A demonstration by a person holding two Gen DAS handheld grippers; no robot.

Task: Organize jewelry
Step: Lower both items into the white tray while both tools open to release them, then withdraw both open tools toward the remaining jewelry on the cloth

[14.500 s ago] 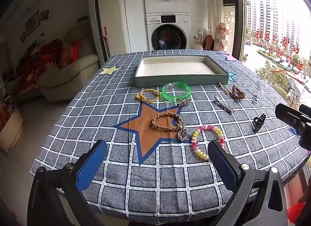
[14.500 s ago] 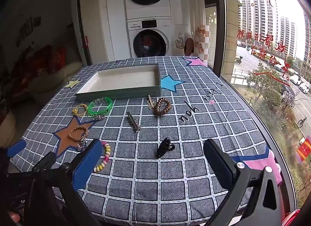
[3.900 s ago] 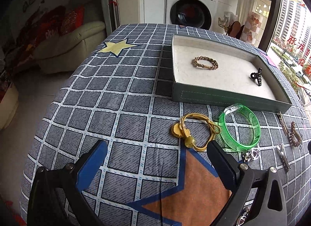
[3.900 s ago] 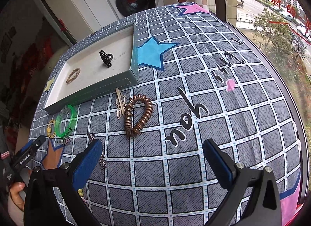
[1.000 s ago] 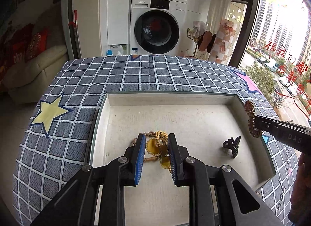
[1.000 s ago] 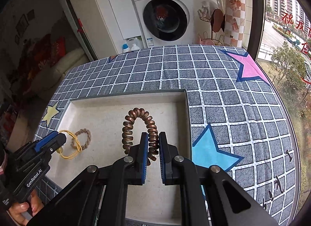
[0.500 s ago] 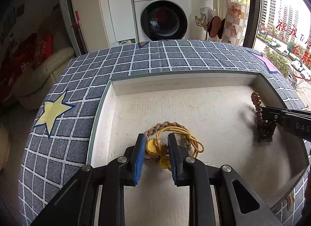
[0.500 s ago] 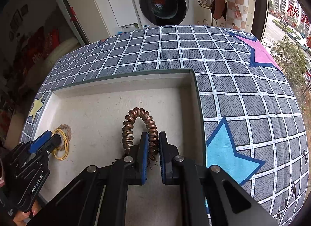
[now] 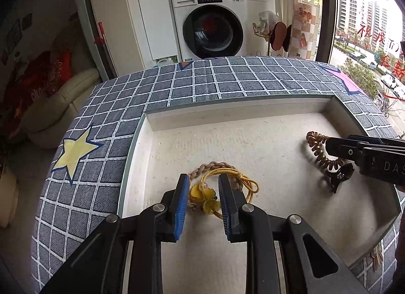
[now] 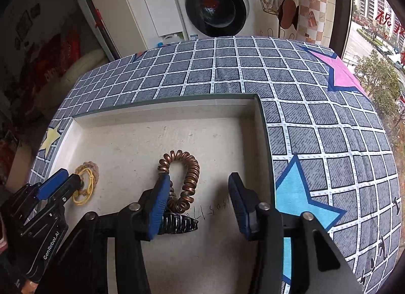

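Note:
Both grippers are inside the shallow tray (image 9: 253, 108) (image 10: 177, 103). My left gripper (image 9: 203, 185) is partly open, its blue pads astride the yellow cord bracelet (image 9: 227, 180), which lies on the braided brown bracelet (image 9: 207, 166) on the tray floor. My right gripper (image 10: 197, 187) is open. The copper spiral hair tie (image 10: 188, 167) lies loose on the tray floor against its left pad, beside the black claw clip (image 10: 178, 223). The left wrist view shows the spiral tie (image 9: 317, 152) and clip (image 9: 339, 176) by the right gripper's fingers (image 9: 354, 151).
The tray sits on a grey checked tablecloth (image 10: 253, 66) with star patches. A washing machine (image 9: 210, 30) stands beyond the table's far edge, a sofa (image 9: 50, 101) to the left, a window to the right. A hair clip (image 9: 377, 256) lies outside the tray's near right rim.
My right gripper has opened and let go of the spiral hair tie, which now rests in the tray. My left gripper has opened slightly around the yellow bracelet, now lying on the tray floor.

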